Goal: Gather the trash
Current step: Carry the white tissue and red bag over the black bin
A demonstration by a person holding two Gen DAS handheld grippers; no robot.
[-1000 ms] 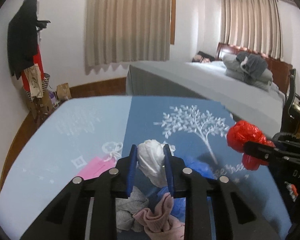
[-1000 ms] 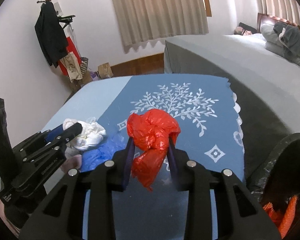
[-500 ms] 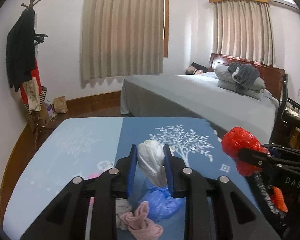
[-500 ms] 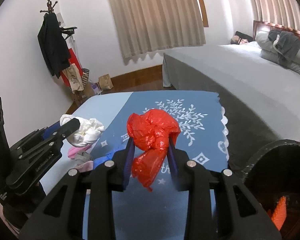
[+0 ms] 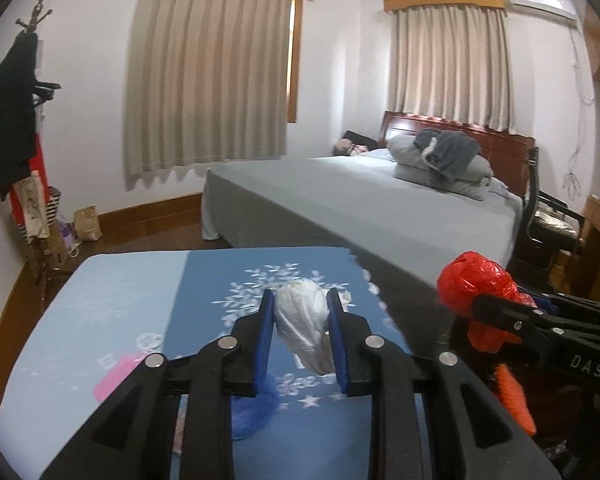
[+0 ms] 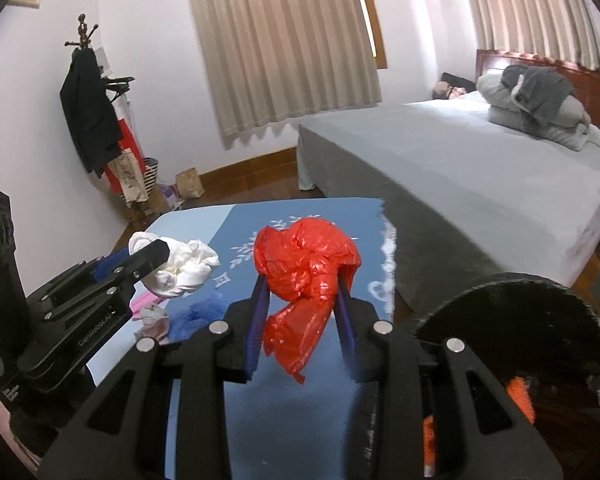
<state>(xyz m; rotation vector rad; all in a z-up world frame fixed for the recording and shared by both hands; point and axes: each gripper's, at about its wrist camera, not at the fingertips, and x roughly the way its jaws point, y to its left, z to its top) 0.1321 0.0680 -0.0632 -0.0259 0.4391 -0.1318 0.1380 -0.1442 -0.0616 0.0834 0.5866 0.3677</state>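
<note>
On the far left, pink paper (image 5: 118,374) and a blue wad (image 6: 198,314) lie on the blue tablecloth (image 5: 204,280). Above them the left gripper (image 5: 300,322) clamps a crumpled white wad (image 5: 302,326) between its blue pads — lifted clear of the cloth. Further right, the right gripper (image 6: 302,300) pinches a crumpled red plastic bag (image 6: 304,268), a loose tail hanging below the pads. At far right sits a black bin (image 6: 516,304) — orange scraps (image 6: 520,398) inside.
</note>
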